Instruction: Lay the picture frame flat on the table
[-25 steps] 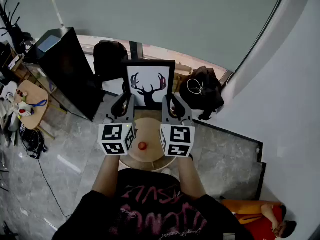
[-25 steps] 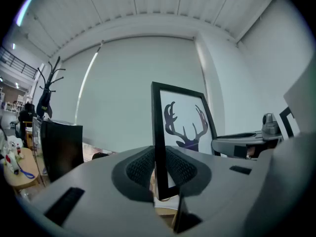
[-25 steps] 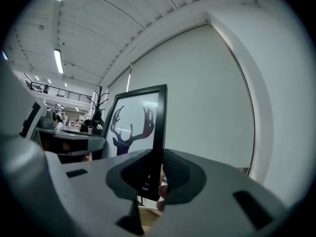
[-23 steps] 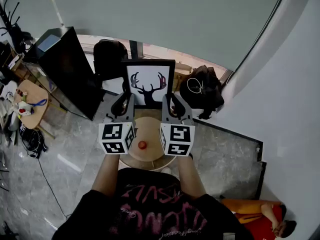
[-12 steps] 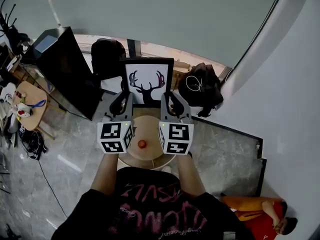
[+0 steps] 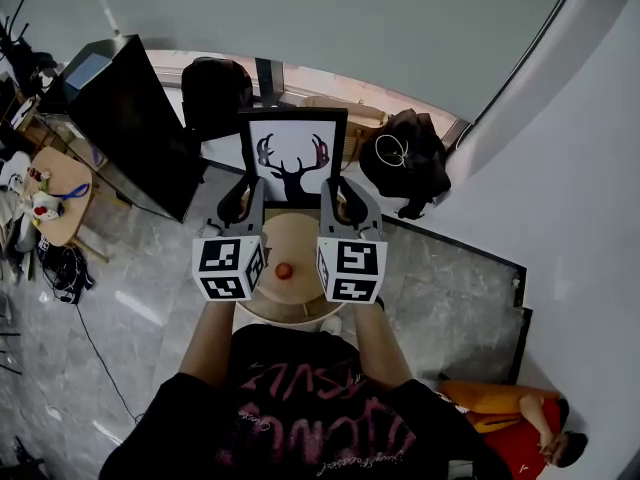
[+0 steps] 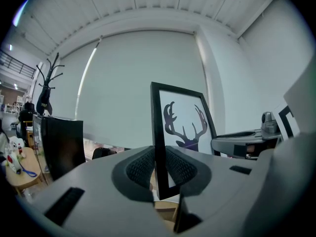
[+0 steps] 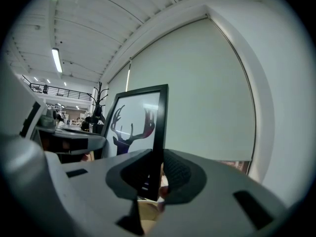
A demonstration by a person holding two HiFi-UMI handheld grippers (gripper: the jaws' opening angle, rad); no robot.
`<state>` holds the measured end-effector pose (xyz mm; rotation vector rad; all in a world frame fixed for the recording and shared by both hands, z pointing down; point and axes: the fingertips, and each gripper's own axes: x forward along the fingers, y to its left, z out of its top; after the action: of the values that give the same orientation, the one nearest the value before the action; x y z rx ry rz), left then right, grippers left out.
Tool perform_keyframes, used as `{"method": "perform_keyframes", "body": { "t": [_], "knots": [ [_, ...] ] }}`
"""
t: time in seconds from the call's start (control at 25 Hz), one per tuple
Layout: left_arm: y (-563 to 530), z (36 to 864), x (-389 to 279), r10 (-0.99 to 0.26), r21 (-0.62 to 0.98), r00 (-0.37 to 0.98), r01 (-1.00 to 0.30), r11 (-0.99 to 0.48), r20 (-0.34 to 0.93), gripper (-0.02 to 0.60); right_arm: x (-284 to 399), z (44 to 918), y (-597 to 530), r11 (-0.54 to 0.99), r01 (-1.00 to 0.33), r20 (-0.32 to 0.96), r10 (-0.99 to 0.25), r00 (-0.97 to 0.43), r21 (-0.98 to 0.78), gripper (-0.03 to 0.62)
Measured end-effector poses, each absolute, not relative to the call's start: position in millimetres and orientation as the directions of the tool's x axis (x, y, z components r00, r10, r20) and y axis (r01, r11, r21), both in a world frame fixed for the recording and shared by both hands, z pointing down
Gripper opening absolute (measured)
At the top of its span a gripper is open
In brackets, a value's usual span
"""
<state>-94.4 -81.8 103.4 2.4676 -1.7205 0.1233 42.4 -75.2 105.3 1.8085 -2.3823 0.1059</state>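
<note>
The black picture frame (image 6: 293,156) with a deer-head print stands upright above the far side of the small round wooden table (image 6: 300,230). My left gripper (image 6: 238,200) is shut on the frame's left edge (image 7: 159,142) near its bottom corner. My right gripper (image 6: 348,200) is shut on the frame's right edge (image 8: 157,142), also low down. In both gripper views the thin black edge runs straight up between the ribbed pads. I cannot tell whether the frame's bottom touches the table.
A small red ball (image 6: 285,271) lies on the table between the two marker cubes. A black monitor (image 6: 120,128) stands to the left, a dark bag (image 6: 405,173) to the right, and a black chair (image 6: 215,93) behind the frame. A second person sits at the lower right (image 6: 515,418).
Both grippers and the frame have shifted slightly up in the head view, still gripping the same edges. The frame stays upright.
</note>
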Motion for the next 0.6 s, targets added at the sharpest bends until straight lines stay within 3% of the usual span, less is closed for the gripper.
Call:
{"method": "perform_keyframes", "body": {
  "t": [0.6],
  "knots": [
    [-77.3,136.8,-99.4,-0.926,0.062,0.315,-0.949,-0.309,0.21,0.071,37.5,142.5,-74.9,0.298,-0.954,0.232,-0.928,-0.291,-0.005,0.081]
  ]
}}
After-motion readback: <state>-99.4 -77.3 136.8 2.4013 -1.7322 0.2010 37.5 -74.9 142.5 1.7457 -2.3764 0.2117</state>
